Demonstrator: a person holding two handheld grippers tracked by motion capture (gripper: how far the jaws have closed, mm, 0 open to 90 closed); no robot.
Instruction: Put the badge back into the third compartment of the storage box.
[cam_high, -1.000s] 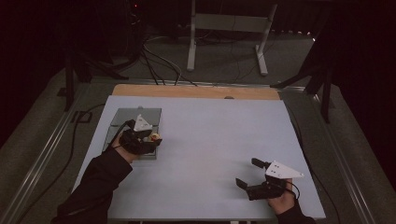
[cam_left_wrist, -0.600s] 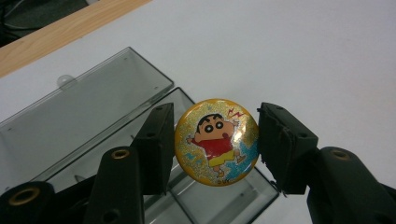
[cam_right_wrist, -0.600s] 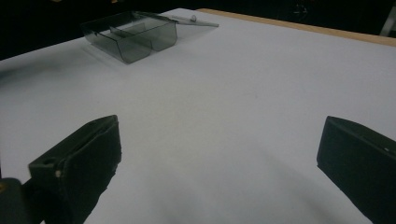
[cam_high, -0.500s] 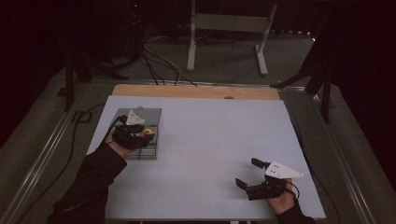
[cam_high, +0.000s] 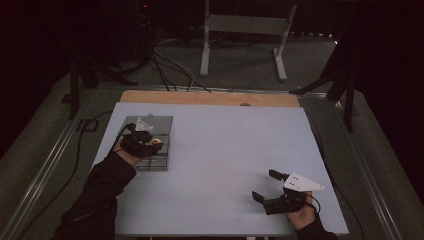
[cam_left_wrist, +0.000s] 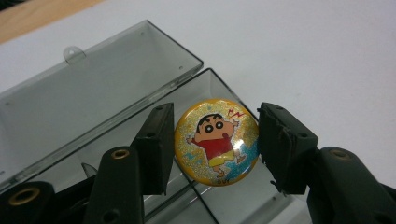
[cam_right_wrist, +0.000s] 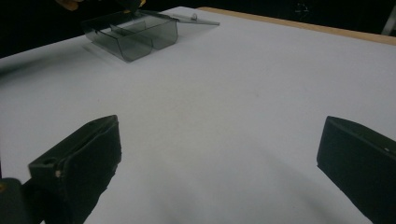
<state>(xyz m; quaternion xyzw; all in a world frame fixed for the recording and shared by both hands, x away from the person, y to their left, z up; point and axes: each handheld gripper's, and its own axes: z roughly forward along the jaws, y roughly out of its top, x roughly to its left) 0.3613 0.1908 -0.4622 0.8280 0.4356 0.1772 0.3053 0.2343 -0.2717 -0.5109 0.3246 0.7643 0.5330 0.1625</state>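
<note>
A round yellow badge (cam_left_wrist: 216, 141) with a cartoon child in a red shirt sits between the pads of my left gripper (cam_left_wrist: 212, 135), which is shut on it. The badge hangs just above the open base of a smoky clear plastic box (cam_left_wrist: 93, 93), whose lid lies flat behind it. From the high view, the left gripper (cam_high: 141, 140) is over that box (cam_high: 160, 125) at the table's left. My right gripper (cam_high: 264, 185) rests near the front right, open, nothing between its fingers (cam_right_wrist: 74, 163). From there the box (cam_right_wrist: 130, 32) is far off.
The pale table (cam_high: 225, 140) has a wooden strip (cam_high: 210, 98) along its far edge. Beyond it stand a metal stand (cam_high: 240, 30) and cables (cam_high: 170, 70) on the floor. A dark sleeve (cam_high: 100, 195) crosses the front left corner.
The left hand has moved a little farther away and left over the box and sunk toward it, badge still held. The right gripper has stayed put.
</note>
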